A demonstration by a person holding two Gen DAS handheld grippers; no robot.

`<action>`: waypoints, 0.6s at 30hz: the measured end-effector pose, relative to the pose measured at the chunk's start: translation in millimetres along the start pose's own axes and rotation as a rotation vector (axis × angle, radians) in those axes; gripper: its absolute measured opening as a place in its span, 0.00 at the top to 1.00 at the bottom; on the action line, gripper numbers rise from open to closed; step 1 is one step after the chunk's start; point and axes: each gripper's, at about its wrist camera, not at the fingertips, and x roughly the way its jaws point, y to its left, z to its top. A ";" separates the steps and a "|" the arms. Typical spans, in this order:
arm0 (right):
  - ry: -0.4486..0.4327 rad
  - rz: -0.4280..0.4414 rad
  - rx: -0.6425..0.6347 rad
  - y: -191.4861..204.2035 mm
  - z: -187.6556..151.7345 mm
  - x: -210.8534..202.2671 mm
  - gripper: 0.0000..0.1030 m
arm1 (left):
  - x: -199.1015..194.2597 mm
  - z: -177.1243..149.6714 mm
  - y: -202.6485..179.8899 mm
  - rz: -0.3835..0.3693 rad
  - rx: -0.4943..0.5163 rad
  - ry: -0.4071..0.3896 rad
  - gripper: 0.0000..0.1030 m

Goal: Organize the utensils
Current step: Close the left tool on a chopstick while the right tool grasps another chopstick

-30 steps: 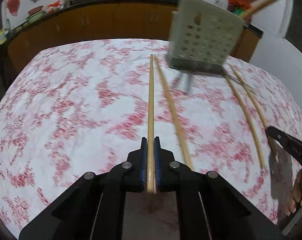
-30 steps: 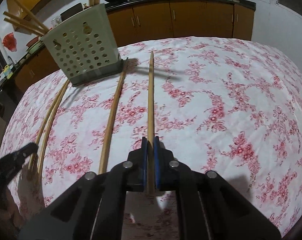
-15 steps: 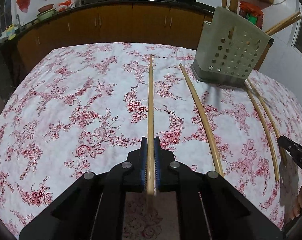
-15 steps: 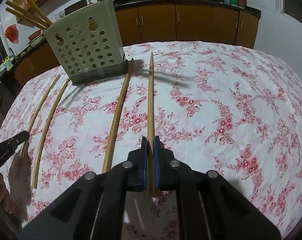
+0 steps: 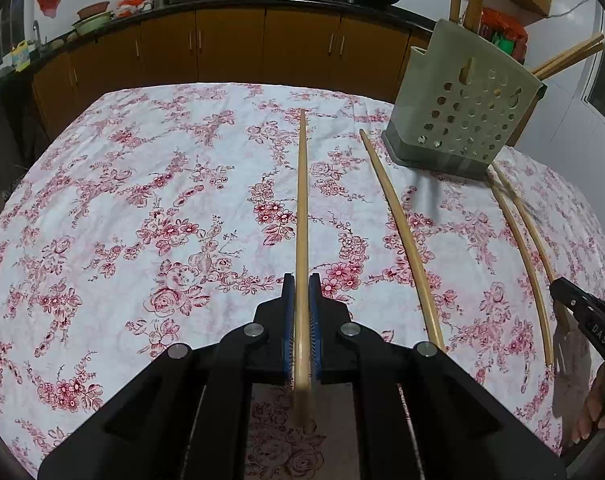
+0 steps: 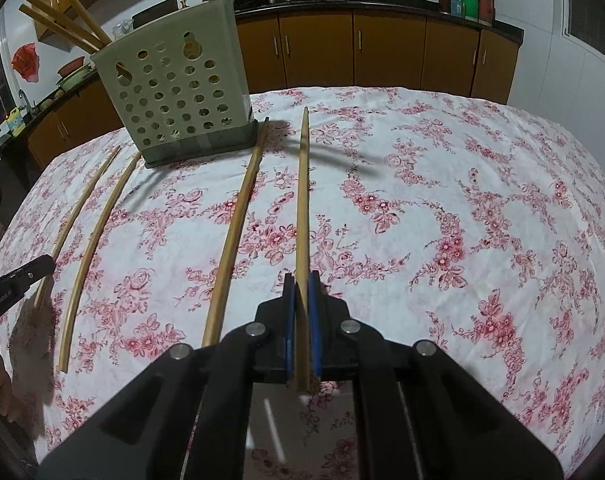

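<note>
Both tools are closed on chopsticks: the left tool clamps one chopstick between its blue pads, and the right tool clamps another, each stick running forward from the jaws above the floral-clothed worktop. The step in hand appears to be carrying picked sticks to the perforated utensil holder, which stands at the far side of the worktop and already contains several sticks leaning out of its top. Three loose chopsticks lie on the cloth between the two tools (one close beside the right tool's stick, two further off). The next move calls for lifting each held stick, tipping it upright and lowering its end into the holder's open top without knocking the sticks inside. The holder's interior and any compartments cannot be seen; the tops of its sticks are cut off; whether the held sticks' far tips touch the cloth cannot be determined.
</note>
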 end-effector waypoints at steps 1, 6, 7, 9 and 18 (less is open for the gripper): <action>0.000 0.001 0.001 -0.7 0.1 -0.1 0.91 | 0.0 0.0 0.0 0.000 0.000 0.000 0.92; 0.000 0.003 0.002 -0.5 0.1 -0.1 0.91 | 0.0 -0.2 -0.5 -0.002 -0.002 0.000 0.92; 0.001 0.000 0.000 -0.4 -0.2 -0.7 0.91 | -0.1 -0.3 -0.5 0.000 0.003 0.001 0.92; 0.001 -0.002 -0.004 0.2 -1.9 -1.5 0.91 | -1.3 -2.3 -4.1 0.016 0.032 0.003 0.92; 0.001 0.010 0.003 -1.8 -2.4 -2.1 0.91 | -3.0 -5.0 -4.4 0.014 0.039 0.003 0.92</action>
